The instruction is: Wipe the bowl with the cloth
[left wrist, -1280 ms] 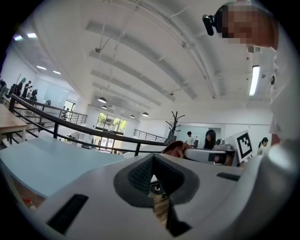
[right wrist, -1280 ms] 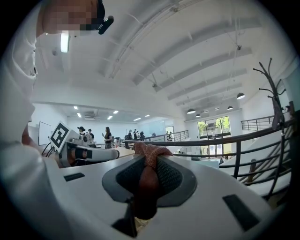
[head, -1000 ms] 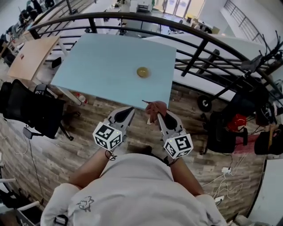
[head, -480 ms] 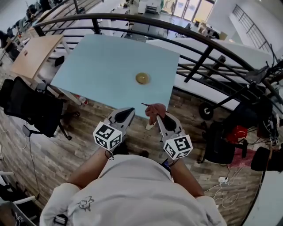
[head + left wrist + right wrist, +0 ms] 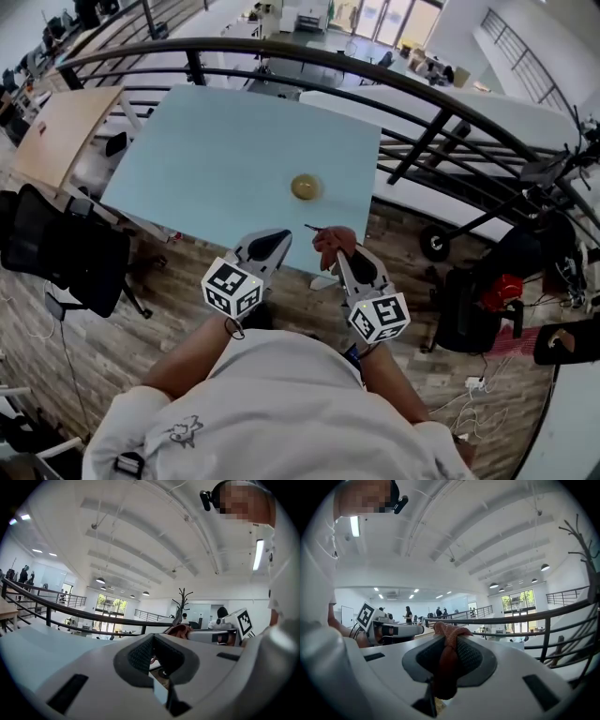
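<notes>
A small yellowish bowl (image 5: 306,187) stands on the pale blue table (image 5: 216,150), near its right front part. My right gripper (image 5: 336,246) is shut on a reddish-brown cloth (image 5: 330,246), which bunches out past its tips at the table's front edge; in the right gripper view the cloth (image 5: 447,656) runs between the closed jaws. My left gripper (image 5: 279,236) is shut with nothing in it, its tips just over the table's front edge, left of the cloth. The bowl lies a little beyond both grippers. In the left gripper view the cloth (image 5: 179,631) shows to the right.
A curved black railing (image 5: 412,84) runs behind and to the right of the table. A wooden table (image 5: 58,131) and black chairs (image 5: 56,248) stand to the left. At the right are a black trolley (image 5: 469,281) and cables on the wooden floor (image 5: 141,309).
The person and both grippers have moved forward to the table: the jaw tips, earlier short of its front edge, now reach it, and the bowl lies closer. Both jaws stay shut, cloth still held.
</notes>
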The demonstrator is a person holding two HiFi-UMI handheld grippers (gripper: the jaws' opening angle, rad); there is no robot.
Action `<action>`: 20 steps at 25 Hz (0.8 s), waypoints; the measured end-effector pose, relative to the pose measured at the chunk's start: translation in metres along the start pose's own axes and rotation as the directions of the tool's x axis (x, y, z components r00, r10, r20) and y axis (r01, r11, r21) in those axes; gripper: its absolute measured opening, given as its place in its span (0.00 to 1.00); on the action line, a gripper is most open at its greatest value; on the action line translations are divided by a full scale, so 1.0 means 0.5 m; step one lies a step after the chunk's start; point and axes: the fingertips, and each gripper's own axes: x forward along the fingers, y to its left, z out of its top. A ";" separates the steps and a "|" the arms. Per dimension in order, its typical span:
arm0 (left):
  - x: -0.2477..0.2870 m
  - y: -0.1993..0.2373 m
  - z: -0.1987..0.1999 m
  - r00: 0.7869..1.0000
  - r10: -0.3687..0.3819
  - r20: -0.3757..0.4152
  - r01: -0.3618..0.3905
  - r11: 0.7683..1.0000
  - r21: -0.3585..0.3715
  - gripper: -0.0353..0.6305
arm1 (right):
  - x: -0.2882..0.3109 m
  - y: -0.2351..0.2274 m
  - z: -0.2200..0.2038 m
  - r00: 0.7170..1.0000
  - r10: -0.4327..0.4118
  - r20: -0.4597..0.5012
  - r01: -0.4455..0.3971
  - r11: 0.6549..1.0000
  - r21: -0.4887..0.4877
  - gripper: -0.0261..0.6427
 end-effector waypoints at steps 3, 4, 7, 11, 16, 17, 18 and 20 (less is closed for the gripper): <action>0.003 0.057 0.014 1.000 -0.026 -0.013 0.027 1.000 0.007 0.07 | 0.056 0.009 0.011 1.000 -0.027 0.007 0.027 1.000 0.009 0.15; 0.002 0.075 0.020 0.999 -0.036 -0.017 0.037 0.999 0.012 0.07 | 0.073 0.012 0.016 0.999 -0.038 0.011 0.037 0.999 0.010 0.15; -0.002 0.126 0.039 0.998 -0.061 -0.024 0.062 0.998 0.027 0.07 | 0.121 0.025 0.028 0.998 -0.064 0.023 0.063 0.998 0.013 0.15; -0.005 0.176 0.055 0.996 -0.087 -0.027 0.088 0.996 0.030 0.07 | 0.166 0.043 0.031 0.996 -0.089 0.021 0.088 0.996 0.023 0.15; 0.021 0.205 0.048 0.993 -0.114 -0.040 0.115 0.993 0.026 0.07 | 0.194 0.037 0.018 0.993 -0.114 0.006 0.114 0.993 0.031 0.15; 0.026 0.208 0.044 0.992 -0.115 -0.046 0.116 0.993 0.023 0.07 | 0.197 0.035 0.016 0.993 -0.116 0.005 0.115 0.993 0.033 0.15; 0.031 0.209 0.040 0.992 -0.116 -0.050 0.117 0.993 0.020 0.07 | 0.199 0.032 0.016 0.993 -0.116 0.005 0.116 0.993 0.034 0.15; 0.045 0.209 0.038 0.992 -0.116 -0.053 0.117 0.993 0.016 0.07 | 0.203 0.017 0.020 0.993 -0.115 0.008 0.115 0.993 0.035 0.15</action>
